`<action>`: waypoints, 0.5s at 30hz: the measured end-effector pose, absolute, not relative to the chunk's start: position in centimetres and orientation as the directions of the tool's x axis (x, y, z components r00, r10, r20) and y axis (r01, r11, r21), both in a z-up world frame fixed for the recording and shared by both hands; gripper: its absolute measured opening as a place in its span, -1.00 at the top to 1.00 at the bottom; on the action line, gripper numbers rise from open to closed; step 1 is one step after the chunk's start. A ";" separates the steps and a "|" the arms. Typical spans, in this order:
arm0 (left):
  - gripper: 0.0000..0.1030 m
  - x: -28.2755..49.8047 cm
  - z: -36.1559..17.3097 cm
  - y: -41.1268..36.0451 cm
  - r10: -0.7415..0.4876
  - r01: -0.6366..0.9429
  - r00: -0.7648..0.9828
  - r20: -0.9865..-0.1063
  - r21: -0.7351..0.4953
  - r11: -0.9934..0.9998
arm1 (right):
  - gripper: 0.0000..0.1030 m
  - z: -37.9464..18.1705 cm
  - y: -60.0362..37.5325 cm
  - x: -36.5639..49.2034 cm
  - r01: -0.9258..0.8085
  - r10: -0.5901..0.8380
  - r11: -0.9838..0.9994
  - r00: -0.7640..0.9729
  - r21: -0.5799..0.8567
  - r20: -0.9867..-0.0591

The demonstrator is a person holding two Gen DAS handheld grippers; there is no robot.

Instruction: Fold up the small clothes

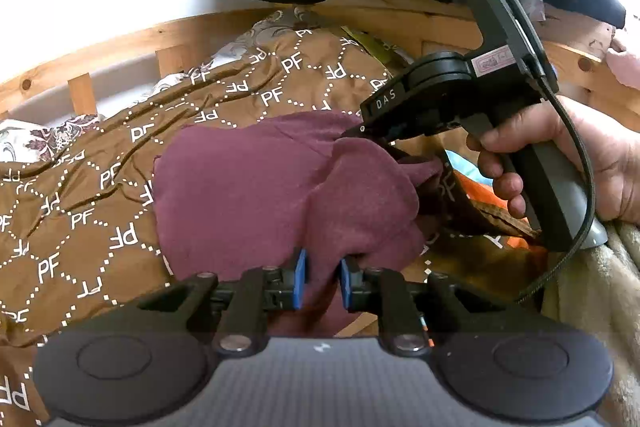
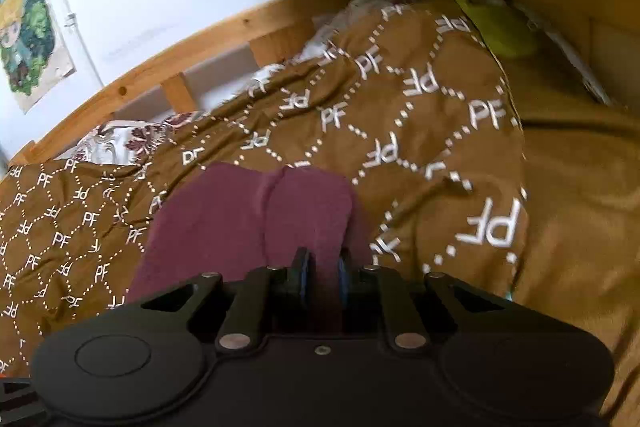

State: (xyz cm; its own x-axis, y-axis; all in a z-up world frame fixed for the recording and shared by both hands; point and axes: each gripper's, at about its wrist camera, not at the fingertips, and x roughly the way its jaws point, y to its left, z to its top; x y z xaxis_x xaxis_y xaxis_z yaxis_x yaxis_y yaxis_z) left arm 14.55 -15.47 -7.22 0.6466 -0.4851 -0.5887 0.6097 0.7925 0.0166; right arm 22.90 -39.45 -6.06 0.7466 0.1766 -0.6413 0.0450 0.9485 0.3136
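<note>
Both grippers, left [image 1: 323, 277] and right [image 2: 323, 277], pinch the cloth [image 1: 240, 187]. Lift together, keep edges even, fold flat.

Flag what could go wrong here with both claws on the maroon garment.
1. The left claw pinches a bunched wad of the garment, not a flat edge, so the fold may well come out lumpy.
2. The right claw grips just a narrow ridge of cloth; it could slip free on a pull.
3. The bedspread beneath is wrinkled and might drag along with the garment.
</note>
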 end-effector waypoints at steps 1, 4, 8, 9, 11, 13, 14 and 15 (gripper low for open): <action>0.62 14.6 -7.2 -15.3 -0.490 0.609 0.643 -0.589 0.004 0.793 | 0.70 -6.2 -39.6 22.9 0.052 0.178 0.946 0.743 0.321 -0.645; 0.55 14.9 -6.8 -14.7 -0.512 0.601 0.627 -0.587 -0.054 0.797 | 0.63 -6.3 -39.8 23.0 0.069 0.183 0.938 0.736 0.341 -0.652; 0.15 15.3 -6.3 -12.9 -0.572 0.582 0.595 -0.565 -0.187 0.791 | 0.51 -6.4 -39.9 23.0 0.081 0.171 0.939 0.732 0.334 -0.660; 0.01 15.3 -6.0 -12.5 -0.586 0.576 0.596 -0.549 -0.216 0.788 | 0.48 -6.4 -39.9 23.0 0.085 0.167 0.940 0.731 0.331 -0.661; -0.46 15.2 -5.4 -11.5 -0.603 0.556 0.614 -0.509 -0.263 0.788 | 0.31 -6.4 -40.1 23.0 0.097 0.154 0.941 0.732 0.325 -0.664; -0.71 15.3 -4.8 -10.4 -0.604 0.529 0.642 -0.471 -0.298 0.795 | 0.21 -6.3 -40.2 22.9 0.111 0.138 0.942 0.733 0.317 -0.666; -0.81 15.4 -4.6 -9.7 -0.593 0.503 0.660 -0.461 -0.316 0.804 | 0.17 -6.2 -40.2 22.8 0.121 0.125 0.943 0.738 0.311 -0.664; -0.85 15.7 -4.5 -9.3 -0.581 0.478 0.671 -0.460 -0.330 0.814 | 0.13 -6.0 -40.2 22.6 0.128 0.109 0.945 0.744 0.302 -0.659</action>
State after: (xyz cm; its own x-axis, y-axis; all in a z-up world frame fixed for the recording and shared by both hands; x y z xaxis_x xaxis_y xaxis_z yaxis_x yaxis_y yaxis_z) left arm 15.66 -9.33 -4.53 0.6713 -0.5808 -0.4605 0.4777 0.8141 -0.3304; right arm 22.60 -40.18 -6.02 0.7444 0.1092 -0.6587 0.1283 0.9448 0.3015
